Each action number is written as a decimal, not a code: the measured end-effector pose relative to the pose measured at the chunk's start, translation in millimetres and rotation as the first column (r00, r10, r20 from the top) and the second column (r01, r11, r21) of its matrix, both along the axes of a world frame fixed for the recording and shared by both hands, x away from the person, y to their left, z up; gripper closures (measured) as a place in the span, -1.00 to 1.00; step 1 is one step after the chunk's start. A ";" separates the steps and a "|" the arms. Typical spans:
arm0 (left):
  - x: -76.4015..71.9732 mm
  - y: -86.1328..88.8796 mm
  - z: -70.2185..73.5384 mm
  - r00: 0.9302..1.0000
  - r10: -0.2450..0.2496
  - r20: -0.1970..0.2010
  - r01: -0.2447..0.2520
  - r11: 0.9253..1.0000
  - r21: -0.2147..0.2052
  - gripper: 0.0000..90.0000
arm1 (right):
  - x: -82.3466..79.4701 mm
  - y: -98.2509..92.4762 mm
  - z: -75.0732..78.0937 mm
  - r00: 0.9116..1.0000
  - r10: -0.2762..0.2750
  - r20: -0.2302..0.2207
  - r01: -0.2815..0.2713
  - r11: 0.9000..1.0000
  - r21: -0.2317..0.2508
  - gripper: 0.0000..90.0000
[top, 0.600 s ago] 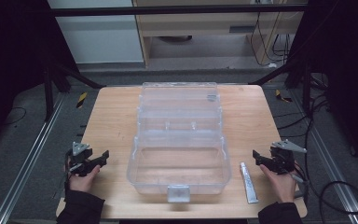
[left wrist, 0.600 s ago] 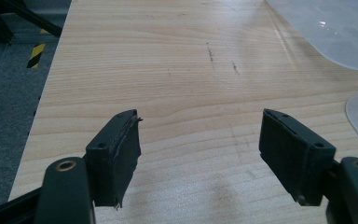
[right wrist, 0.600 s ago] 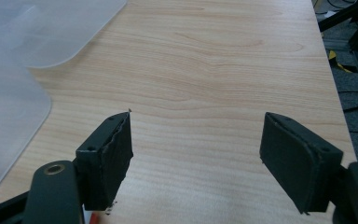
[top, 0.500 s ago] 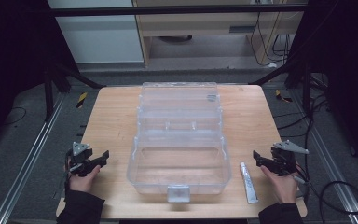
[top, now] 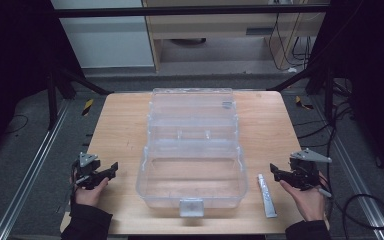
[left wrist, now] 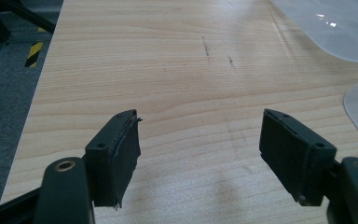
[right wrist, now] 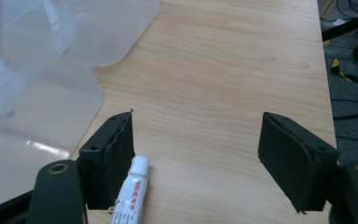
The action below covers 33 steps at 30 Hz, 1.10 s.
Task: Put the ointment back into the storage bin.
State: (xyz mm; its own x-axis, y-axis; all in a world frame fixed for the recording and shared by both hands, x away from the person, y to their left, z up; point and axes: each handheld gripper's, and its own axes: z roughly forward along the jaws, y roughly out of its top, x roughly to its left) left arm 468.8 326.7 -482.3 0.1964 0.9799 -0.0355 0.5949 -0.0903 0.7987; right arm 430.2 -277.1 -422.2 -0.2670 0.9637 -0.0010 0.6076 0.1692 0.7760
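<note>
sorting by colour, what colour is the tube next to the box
White with a white cap and red print; the right gripper view shows it best.

tube [right wrist: 131, 196] cut off by bottom edge

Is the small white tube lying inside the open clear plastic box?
No, the small white tube lies on the wooden table, just right of the clear plastic box.

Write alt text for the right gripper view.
The right gripper hangs open over a wooden table, with the white-capped end of a small tube lying just inside one jaw, untouched by the other. A clear plastic storage box sits at the view's upper left.
</note>
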 end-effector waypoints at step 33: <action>2.0 -2.7 -3.2 1.000 -0.012 -0.019 0.013 1.000 0.022 -0.38 | 14.6 39.5 15.2 0.934 0.069 -0.351 -0.099 0.993 -0.067 -0.13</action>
State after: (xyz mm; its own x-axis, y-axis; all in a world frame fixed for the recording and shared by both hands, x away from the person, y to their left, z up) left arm 470.8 324.0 -485.5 0.2081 0.9780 -0.0179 0.6088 -0.1152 0.7850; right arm 444.8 -237.6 -407.0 -0.3448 0.9382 0.0284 0.8174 0.2852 0.5004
